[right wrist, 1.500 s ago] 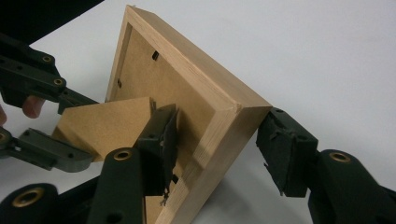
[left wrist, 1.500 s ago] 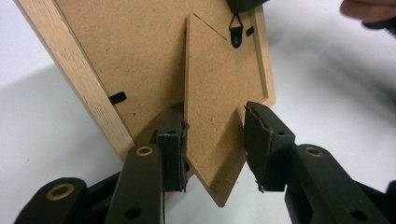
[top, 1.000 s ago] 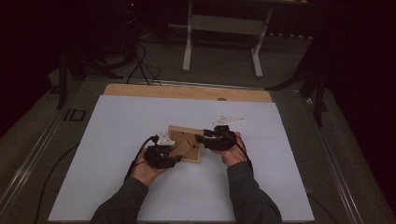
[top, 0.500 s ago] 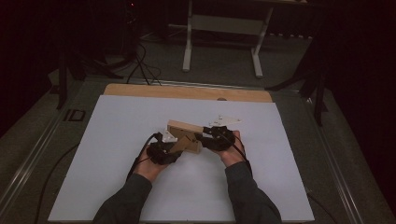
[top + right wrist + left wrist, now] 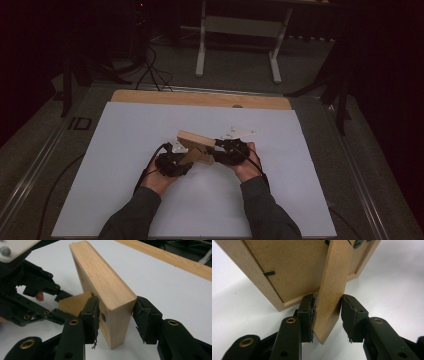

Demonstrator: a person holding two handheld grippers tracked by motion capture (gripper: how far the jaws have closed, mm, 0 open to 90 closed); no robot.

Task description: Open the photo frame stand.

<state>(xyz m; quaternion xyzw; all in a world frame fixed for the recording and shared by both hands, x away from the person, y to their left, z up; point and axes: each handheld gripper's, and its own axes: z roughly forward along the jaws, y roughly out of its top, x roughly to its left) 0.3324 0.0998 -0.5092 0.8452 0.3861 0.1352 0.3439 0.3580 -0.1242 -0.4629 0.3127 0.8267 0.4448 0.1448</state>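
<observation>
A wooden picture frame stands tilted up on the white table between both hands. My right gripper is shut on the frame's thick light-wood side near a corner. My left gripper is shut on the brown fibreboard stand leg, which swings out from the frame's back panel. In the high view the left gripper sits at the frame's near left and the right gripper at its right end. The right gripper view also shows the stand leg with the left gripper's jaws around it.
A white sheet covers the table, with a wooden strip along its far edge. Small white pieces lie just beyond the right hand. Past the table, a metal stand and cables rest on the dark floor.
The frame lay flat on the table a second ago; now it is raised on edge and tilted, with both grippers drawn closer together around it.
</observation>
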